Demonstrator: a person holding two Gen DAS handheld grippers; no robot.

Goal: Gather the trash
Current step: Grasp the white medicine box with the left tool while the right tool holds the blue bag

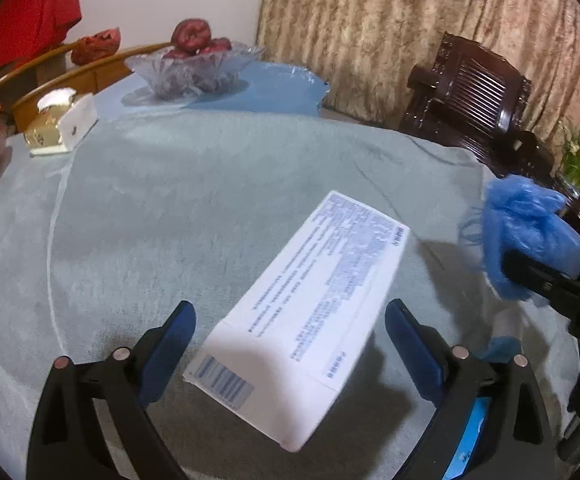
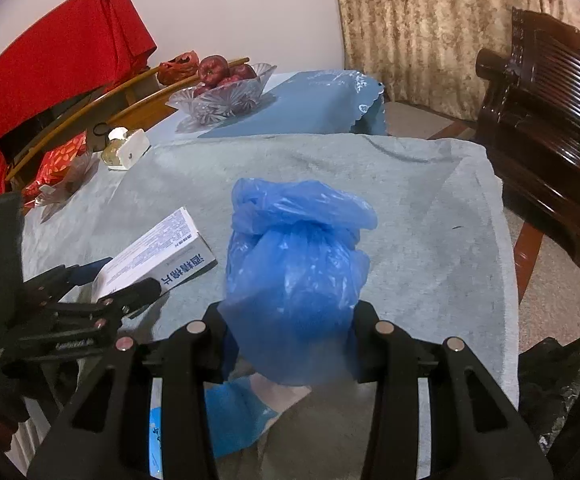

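A white printed carton box (image 1: pixel 302 312) lies on the grey table cloth (image 1: pixel 194 200) between the fingers of my left gripper (image 1: pixel 290 344), which is open around it without clamping. The box (image 2: pixel 158 256) and the left gripper (image 2: pixel 102 280) also show at the left of the right wrist view. My right gripper (image 2: pixel 290 344) is shut on a tied blue plastic bag (image 2: pixel 298 272), held just above the cloth. The bag (image 1: pixel 526 236) shows at the right edge of the left wrist view.
A glass bowl of red apples (image 1: pixel 194 68) stands at the back on a blue cloth (image 1: pixel 274 88). A small white and gold object (image 1: pixel 62 120) sits at the back left. A dark wooden armchair (image 2: pixel 550 120) stands right of the table. A black bag (image 2: pixel 562 376) lies at lower right.
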